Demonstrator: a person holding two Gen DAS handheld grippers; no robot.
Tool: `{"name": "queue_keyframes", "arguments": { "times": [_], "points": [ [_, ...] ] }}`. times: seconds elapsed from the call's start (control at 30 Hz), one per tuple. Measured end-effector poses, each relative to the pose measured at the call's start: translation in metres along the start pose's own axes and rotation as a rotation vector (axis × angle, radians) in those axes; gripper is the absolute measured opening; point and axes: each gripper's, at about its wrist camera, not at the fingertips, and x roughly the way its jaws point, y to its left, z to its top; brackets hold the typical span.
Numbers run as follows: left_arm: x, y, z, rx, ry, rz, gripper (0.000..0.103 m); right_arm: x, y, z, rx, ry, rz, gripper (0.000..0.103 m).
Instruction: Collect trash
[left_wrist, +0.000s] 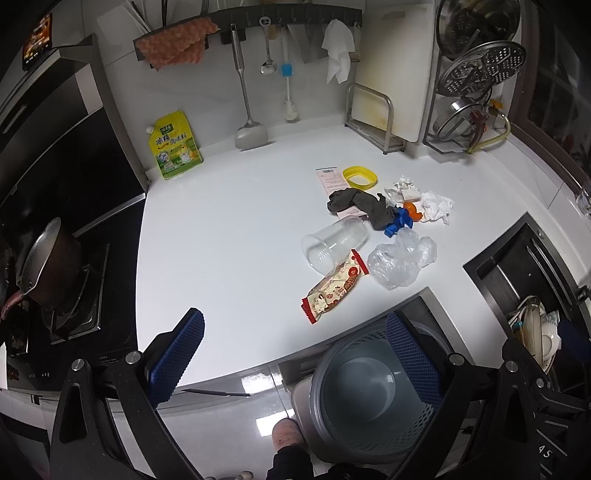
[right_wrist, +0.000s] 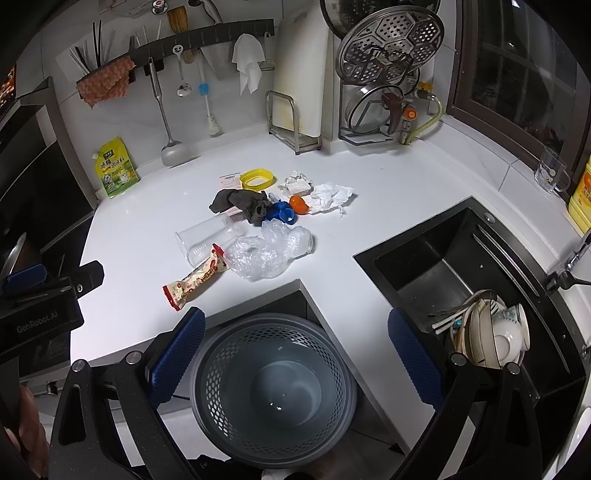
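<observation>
Trash, assorted, one cluster mid-counter (right_wrist: 147, 221), well apart from both tongs.
- Snack wrapper (right_wrist: 195, 278): lies flat; long axis diagonal, red crimped end toward the counter's near edge, other end touching the cup. Nearest piece to the bin, likely the easiest first pick.
- Clear plastic cup (right_wrist: 207, 240): on its side, mouth toward the stove side.
- Clear plastic bag (right_wrist: 269, 251): crumpled, just beside the wrapper.
- Dark rag (right_wrist: 240, 203), blue clip (right_wrist: 280, 214), orange piece (right_wrist: 298, 204), crumpled paper (right_wrist: 328, 197), yellow ring (right_wrist: 256, 178): bunched behind.

Mesh bin (right_wrist: 273, 387): empty, below the counter's notch, mouth up; apparently set there to receive items.

Left tongs (left_wrist: 295, 354): apart, holding nothing, angled down over the counter edge.
Right tongs (right_wrist: 295, 350): apart, holding nothing, above the bin.
</observation>
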Motion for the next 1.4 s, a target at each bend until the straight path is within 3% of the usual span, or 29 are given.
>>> {"name": "queue_keyframes", "arguments": {
  "times": [1.4],
  "points": [
    [-0.012, -0.007, -0.01, 0.013, -0.007, 0.003, 0.097, -0.01, -0.014, -0.007, 0.033, -0.021, -0.005, 0.095]
  ]
}}
